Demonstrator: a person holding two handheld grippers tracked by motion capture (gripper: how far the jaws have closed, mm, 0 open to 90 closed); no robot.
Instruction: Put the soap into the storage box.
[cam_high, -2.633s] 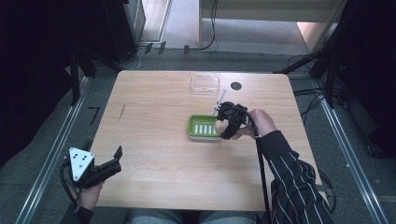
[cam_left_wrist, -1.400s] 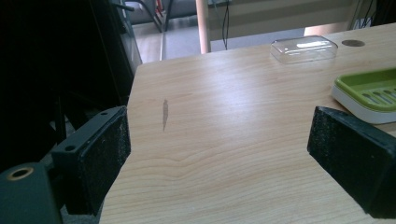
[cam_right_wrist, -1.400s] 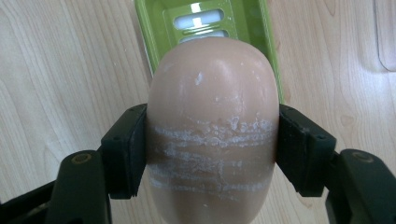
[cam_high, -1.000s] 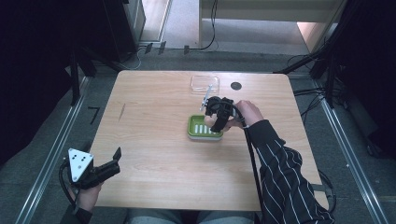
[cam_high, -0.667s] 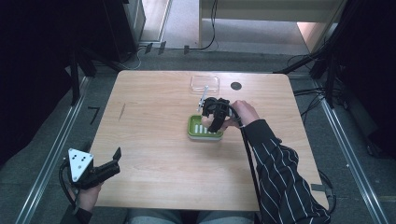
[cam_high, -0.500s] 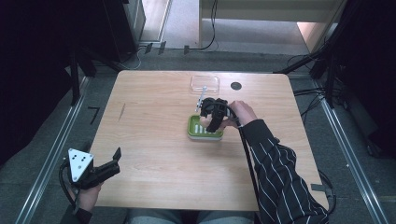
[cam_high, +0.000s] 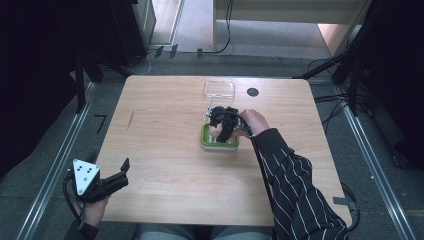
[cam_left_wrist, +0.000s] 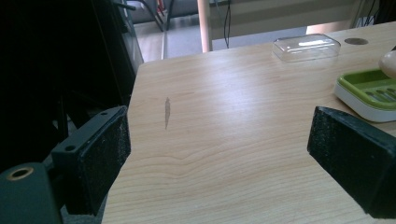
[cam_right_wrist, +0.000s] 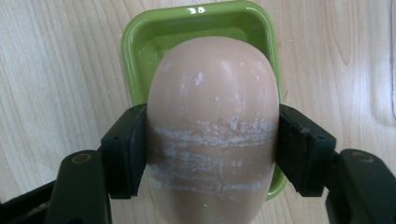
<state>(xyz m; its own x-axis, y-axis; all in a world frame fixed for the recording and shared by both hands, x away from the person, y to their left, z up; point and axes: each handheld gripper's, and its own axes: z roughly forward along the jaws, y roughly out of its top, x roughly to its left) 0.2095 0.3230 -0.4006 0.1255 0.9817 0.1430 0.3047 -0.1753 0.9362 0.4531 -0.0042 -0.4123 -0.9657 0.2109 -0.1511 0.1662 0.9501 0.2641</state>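
Right gripper: jaws clamped on both long sides of a peach-coloured soap bar, pads pressed flat against it. White scuff streaks run across the bar's face. In the right gripper view the soap sits over the green soap dish, whose rim shows around the bar's far end and sides; whether the bar touches the dish floor cannot be told.

High view: right gripper over the dish mid-desk, hand behind it, striped sleeve trailing back to the near edge.

Clear plastic lid lies beyond the dish, apart from it, near the desk's far edge.

Left gripper: jaws spread wide, nothing between them, held at the desk's near-left corner, well apart from the dish.
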